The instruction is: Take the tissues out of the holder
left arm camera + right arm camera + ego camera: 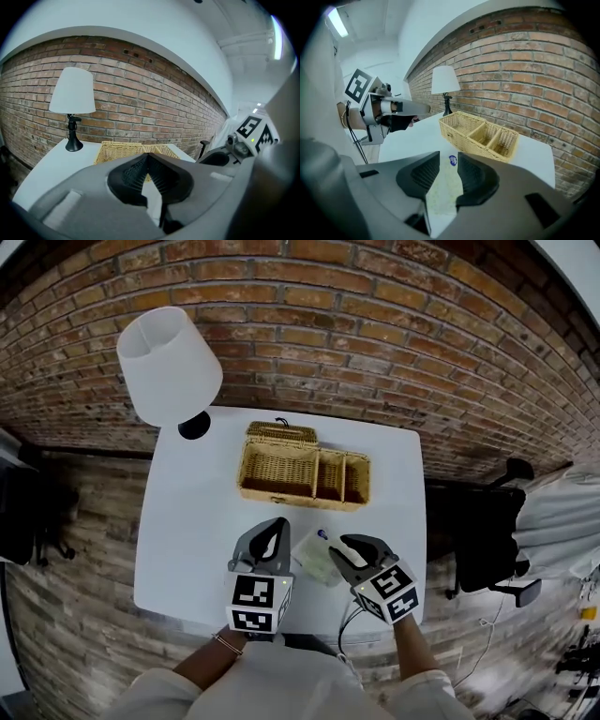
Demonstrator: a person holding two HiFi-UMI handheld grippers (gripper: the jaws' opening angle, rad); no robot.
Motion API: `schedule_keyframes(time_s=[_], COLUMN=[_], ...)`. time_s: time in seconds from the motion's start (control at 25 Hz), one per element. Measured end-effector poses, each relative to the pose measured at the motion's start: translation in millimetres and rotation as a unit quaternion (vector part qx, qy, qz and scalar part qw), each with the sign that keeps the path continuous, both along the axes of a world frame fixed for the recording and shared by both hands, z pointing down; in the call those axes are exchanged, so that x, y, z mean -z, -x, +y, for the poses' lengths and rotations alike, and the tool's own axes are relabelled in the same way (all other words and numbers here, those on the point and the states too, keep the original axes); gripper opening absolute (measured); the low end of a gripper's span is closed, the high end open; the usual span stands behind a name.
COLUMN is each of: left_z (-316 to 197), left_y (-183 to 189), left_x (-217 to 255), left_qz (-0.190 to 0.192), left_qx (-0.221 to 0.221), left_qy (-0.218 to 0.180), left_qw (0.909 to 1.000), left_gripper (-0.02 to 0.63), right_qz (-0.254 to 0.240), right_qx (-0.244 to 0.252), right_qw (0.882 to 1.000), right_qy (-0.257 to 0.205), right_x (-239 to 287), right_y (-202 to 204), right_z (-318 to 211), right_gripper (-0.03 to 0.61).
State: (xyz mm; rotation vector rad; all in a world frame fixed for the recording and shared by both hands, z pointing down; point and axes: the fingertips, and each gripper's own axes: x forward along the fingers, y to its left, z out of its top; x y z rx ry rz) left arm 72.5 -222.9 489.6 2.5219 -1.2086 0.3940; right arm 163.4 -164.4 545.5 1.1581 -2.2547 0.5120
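Note:
A pale tissue packet point(315, 560) with a small blue sticker lies flat on the white table point(187, 531), in front of the wicker holder point(281, 493). The holder's compartments look empty. My right gripper point(339, 547) is open just right of the packet. In the right gripper view the packet point(443, 187) shows in the gap between the parted jaws of the right gripper point(449, 154), with the pads off it. My left gripper point(277, 524) hovers left of the packet. Seen in its own view, the left gripper point(149, 154) has its tips together and holds nothing.
A white-shaded lamp point(169, 367) on a black base stands at the table's back left corner. A brick wall runs behind the table. A dark office chair point(487, 540) stands off the right edge. The table's front edge is just below both grippers.

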Motion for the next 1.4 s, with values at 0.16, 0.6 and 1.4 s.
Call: schedule_keyframes(time_s=[0.16, 0.6, 1.4], left_z=[2.5, 1.3, 2.4], left_y=[-0.9, 3.5, 8.0], left_x=[14.1, 53.4, 63.8], left_qz=[0.005, 0.013, 0.024], left_qx=[0.001, 0.016, 0.024], left_qy=[-0.009, -0.048, -0.053], left_qw=[0.9999, 0.9986, 0.998], left_gripper=[0.002, 0.002, 0.002], right_qz=[-0.029, -0.079, -0.108], right_qx=[-0.065, -0.182, -0.248], right_qw=[0.997, 0.972, 0.952], right_qy=[-0.039, -0.129, -0.142], right_x=[18.8, 83.0, 97.3], right_y=[-17.1, -38.0, -40.6], right_z=[-9.4, -15.4, -6.3], right_gripper=[0.107, 0.064, 0.006])
